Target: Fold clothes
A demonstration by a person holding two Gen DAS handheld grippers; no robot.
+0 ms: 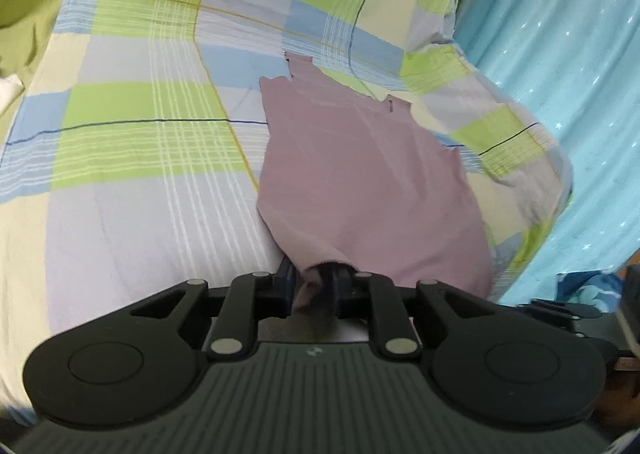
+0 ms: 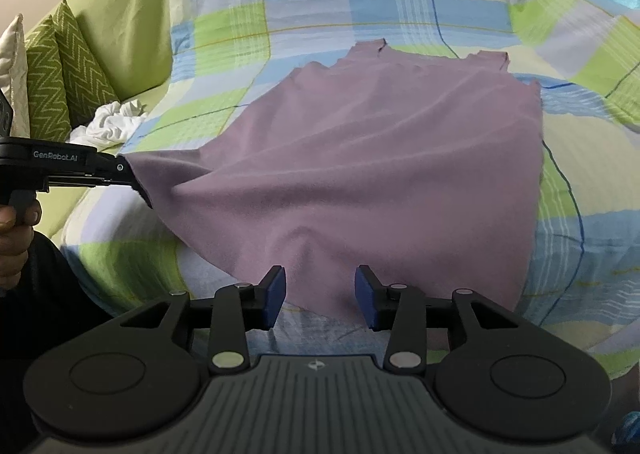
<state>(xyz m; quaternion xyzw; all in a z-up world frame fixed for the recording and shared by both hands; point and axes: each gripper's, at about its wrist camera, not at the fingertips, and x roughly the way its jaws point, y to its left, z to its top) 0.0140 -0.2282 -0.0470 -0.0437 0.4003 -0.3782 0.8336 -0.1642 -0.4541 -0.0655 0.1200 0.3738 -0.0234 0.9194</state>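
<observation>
Pinching the mauve top's (image 2: 360,157) hem corner, the left gripper (image 1: 314,290) is clamped shut; the right gripper (image 2: 320,296), jaws apart over the hem, should close squarely near the checked bedspread's (image 2: 580,234) front edge.

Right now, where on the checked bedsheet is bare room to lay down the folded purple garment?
Free: the checked bedsheet between the purple garment and the green cushions, and the strip beyond its straps. Crowded: the white cloth near the left gripper; the right gripper at the hem.

Garment (image 2: 360,157) spread on bedsheet (image 2: 224,33), cushions (image 2: 68,69) and crumpled cloth (image 2: 112,125) left of it
</observation>
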